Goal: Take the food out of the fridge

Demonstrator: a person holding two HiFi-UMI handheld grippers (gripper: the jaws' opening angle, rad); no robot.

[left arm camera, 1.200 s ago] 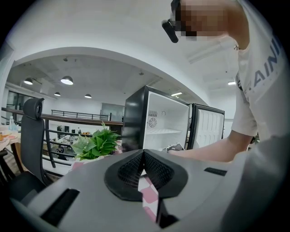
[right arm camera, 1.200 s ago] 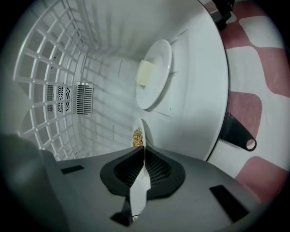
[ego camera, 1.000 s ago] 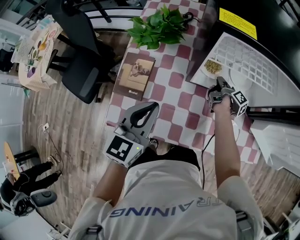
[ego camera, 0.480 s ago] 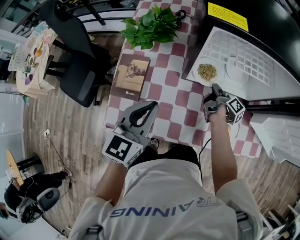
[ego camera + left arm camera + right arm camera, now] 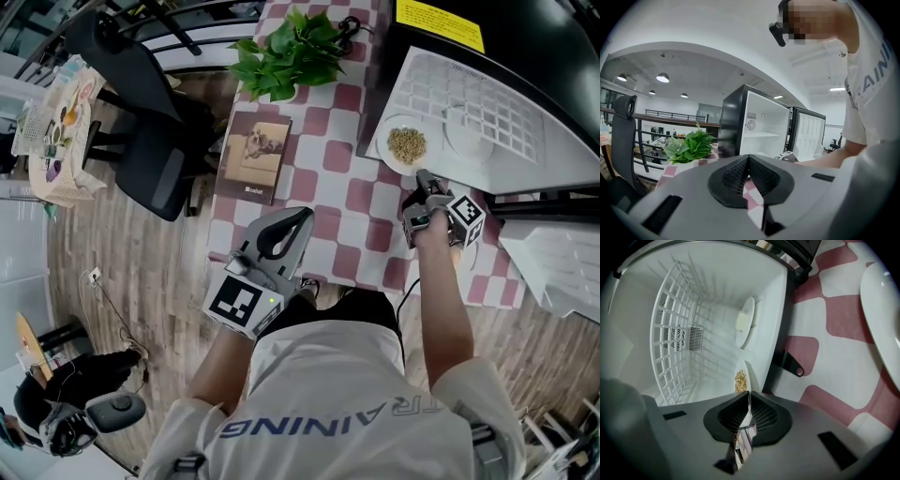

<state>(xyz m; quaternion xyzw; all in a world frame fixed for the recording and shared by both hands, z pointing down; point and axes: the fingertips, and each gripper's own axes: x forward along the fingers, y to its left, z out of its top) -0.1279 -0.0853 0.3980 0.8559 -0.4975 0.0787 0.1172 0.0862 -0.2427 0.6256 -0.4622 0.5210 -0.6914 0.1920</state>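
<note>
Head view puts us above a counter (image 5: pixel 323 202) under a red-and-white checked cloth; a small black fridge (image 5: pixel 525 42) stands on its right part with its door (image 5: pixel 553 258) swung wide. On the white fridge floor, close to the front edge, lies the plate of tan grains (image 5: pixel 406 145). We hold the right gripper (image 5: pixel 419 176) at that plate's near rim. In the right gripper view the thin white rim runs straight in between the fingers (image 5: pixel 761 416), which are clenched on it, and the grains sit just beyond the tips. A second plate (image 5: pixel 466 131) lies deeper in the fridge, beside the first and not touching it; it carries a pale block that we cannot name. A white wire shelf (image 5: pixel 670 324) spans the fridge above both plates. A bare white dish (image 5: pixel 883 315) rests on the cloth outside the fridge, near our right arm.

Our left gripper (image 5: pixel 302 217) is held over the near part of the counter, well apart from the fridge. In the left gripper view its fingers are pressed together at the tips with nothing between them; only checked cloth shows through the gap below. A potted plant (image 5: pixel 286 52) stands at the far end of the counter, a brown book (image 5: pixel 253 155) lies near its left edge, and a black office chair (image 5: pixel 141 112) stands on the wooden floor beside it.
</note>
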